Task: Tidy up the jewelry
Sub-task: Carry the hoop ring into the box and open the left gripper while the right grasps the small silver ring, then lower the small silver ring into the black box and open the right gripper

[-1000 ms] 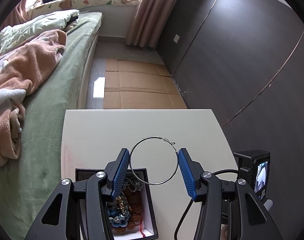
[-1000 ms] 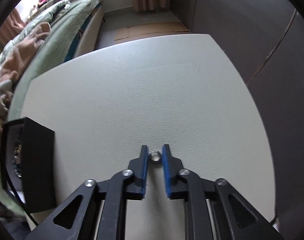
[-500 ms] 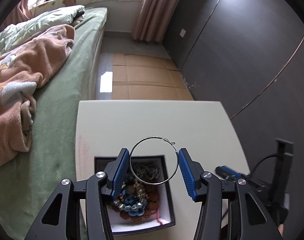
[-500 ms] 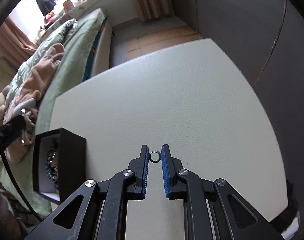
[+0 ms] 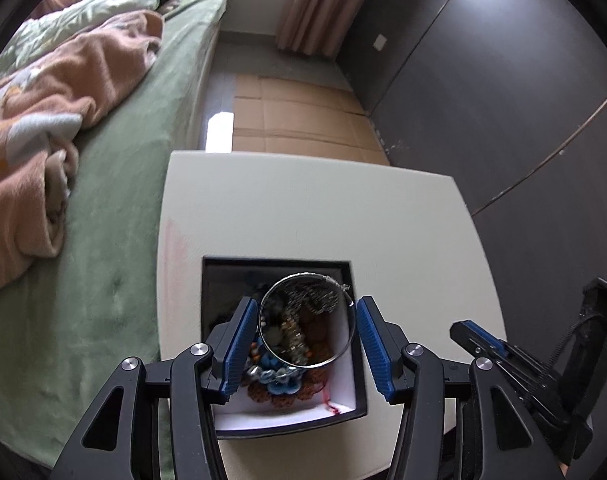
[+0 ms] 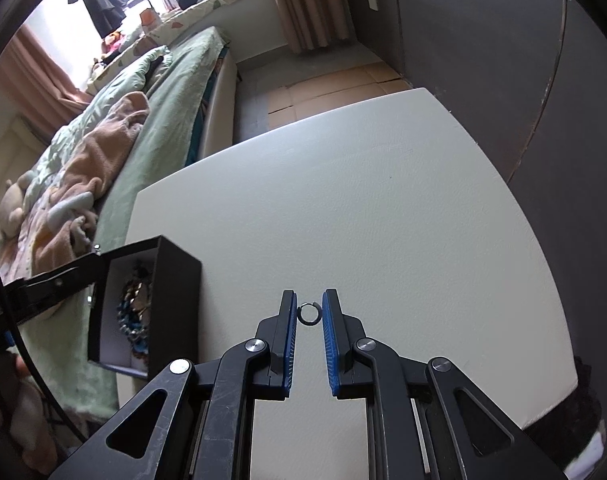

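Observation:
My left gripper (image 5: 306, 318) is shut on a large silver hoop (image 5: 345, 350), pinched across its width between the blue pads. It hangs directly above the open black jewelry box (image 5: 279, 265), which holds a heap of beads and chains (image 5: 281, 380). My right gripper (image 6: 309, 312) is shut on a small dark ring (image 6: 309, 313), lifted clear of the white table (image 6: 343, 200). In the right wrist view the box (image 6: 175, 300) stands to the left, with the left gripper's finger (image 6: 59, 280) over its rim. The right gripper's blue-tipped finger (image 5: 479, 340) shows at the lower right of the left wrist view.
A bed with a green cover (image 5: 115, 208) and a peach blanket (image 5: 43, 120) runs along the table's left edge. Dark wardrobe panels (image 5: 503, 100) stand to the right. Flat cardboard (image 5: 295, 116) lies on the floor beyond the table.
The left gripper has carried the hoop from beside the box to over it, and lower. The right gripper has lifted the small ring off the table and tilted.

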`<act>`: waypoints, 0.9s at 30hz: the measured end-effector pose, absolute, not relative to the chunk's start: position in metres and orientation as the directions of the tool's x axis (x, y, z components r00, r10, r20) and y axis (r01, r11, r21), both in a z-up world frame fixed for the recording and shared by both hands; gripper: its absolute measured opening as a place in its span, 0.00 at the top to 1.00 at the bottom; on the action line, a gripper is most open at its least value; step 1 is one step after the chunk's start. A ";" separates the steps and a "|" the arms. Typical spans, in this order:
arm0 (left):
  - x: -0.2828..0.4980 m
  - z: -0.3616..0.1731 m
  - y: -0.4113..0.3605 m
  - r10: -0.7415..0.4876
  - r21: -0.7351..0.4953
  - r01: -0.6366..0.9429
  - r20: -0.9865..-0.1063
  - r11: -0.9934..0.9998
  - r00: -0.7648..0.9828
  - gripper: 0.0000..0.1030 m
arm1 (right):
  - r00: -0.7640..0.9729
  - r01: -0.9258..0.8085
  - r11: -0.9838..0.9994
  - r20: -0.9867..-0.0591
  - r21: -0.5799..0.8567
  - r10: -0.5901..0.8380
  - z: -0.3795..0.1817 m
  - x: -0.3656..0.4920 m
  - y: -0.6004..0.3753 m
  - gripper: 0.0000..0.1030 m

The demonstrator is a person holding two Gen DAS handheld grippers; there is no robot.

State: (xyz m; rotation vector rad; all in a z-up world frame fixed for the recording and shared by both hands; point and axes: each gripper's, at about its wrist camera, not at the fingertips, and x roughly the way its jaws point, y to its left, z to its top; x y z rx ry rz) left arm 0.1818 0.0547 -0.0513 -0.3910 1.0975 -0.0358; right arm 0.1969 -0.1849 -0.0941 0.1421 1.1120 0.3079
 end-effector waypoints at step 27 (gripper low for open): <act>0.142 -0.038 0.101 -0.144 -0.296 -0.238 -0.853 0.925 0.503 0.39 | 0.359 -0.404 0.814 -0.746 0.417 0.561 -0.069 0.181 -0.097 0.86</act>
